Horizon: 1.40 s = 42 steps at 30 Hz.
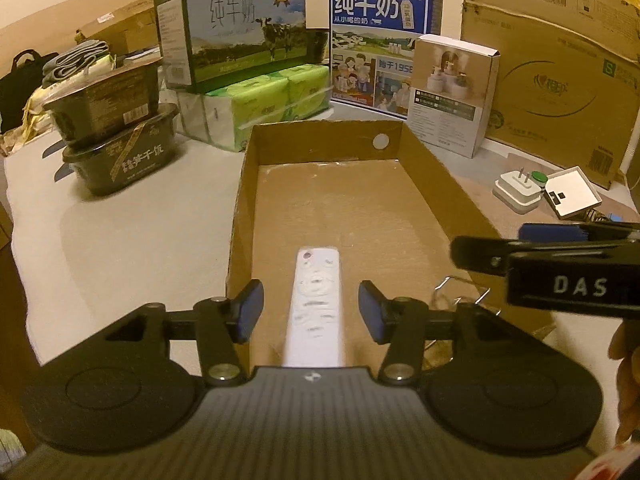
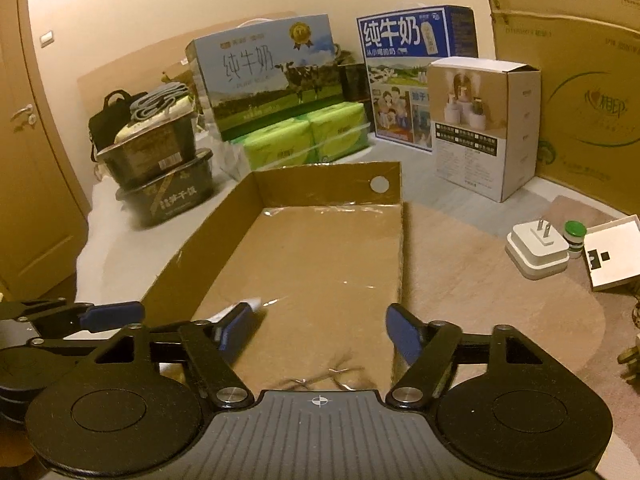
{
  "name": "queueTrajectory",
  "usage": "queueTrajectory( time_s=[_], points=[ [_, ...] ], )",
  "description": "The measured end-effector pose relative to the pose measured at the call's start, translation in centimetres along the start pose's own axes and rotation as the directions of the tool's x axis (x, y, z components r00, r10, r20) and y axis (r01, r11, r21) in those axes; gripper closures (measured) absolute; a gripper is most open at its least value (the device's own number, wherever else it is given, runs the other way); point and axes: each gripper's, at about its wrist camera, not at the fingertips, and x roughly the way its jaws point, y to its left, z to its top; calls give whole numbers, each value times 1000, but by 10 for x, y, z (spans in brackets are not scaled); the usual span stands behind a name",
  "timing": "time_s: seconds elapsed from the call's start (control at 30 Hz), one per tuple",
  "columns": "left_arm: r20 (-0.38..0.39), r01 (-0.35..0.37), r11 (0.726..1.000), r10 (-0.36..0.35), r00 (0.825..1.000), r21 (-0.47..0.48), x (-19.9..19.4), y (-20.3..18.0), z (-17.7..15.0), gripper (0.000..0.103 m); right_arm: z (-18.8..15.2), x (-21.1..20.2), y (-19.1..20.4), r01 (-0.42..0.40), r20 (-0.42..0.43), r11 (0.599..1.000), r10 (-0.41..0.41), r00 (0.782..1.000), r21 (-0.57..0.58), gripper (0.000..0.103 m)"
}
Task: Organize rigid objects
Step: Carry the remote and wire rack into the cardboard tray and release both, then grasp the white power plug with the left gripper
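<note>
Low in the frame, left gripper point(image 1: 311, 312) spread wide, pads off the white remote point(image 1: 316, 304), likely just dropped inside the cardboard tray point(image 1: 436, 176). Further right, right gripper point(image 2: 320, 330) gaping too, holding nothing. Plug point(image 2: 536, 250) waiting on the surface at far right.

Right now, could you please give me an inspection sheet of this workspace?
Surface: pale table, partly covered by a tan mat.
Job's things: white remote lying in the shallow cardboard tray; a small wire piece on the tray floor near the front; white plug adapter, green-capped item and small white box outside it, to the right.
Clutter: two milk cartons, green tissue packs, stacked black bowls, humidifier box.
Grippers: left gripper jaws open either side of the remote, not touching; right gripper open, empty.
Cables: nothing seen.
Surroundings: large carton, wooden door.
</note>
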Motion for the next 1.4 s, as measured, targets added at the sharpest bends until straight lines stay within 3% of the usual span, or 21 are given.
queueTrajectory(
  time_s=[0.37,0.7,1.13,1.4],
  points=[
    [17,16,1000,-15,1000,-26,-27,-20,-9,54,-23,-44,-16,56,24,998,-56,998,-4,25],
    [55,85,996,-83,995,-26,-51,-72,-8,54,-42,-91,-50,140,27,990,-140,990,13,25],
    [59,198,978,-201,978,61,-56,-163,0,54,-60,-153,-136,309,51,944,-316,947,111,25],
    [19,258,957,-262,965,130,-37,-217,5,54,-67,-175,-189,381,40,904,-395,918,195,25]
  ],
)
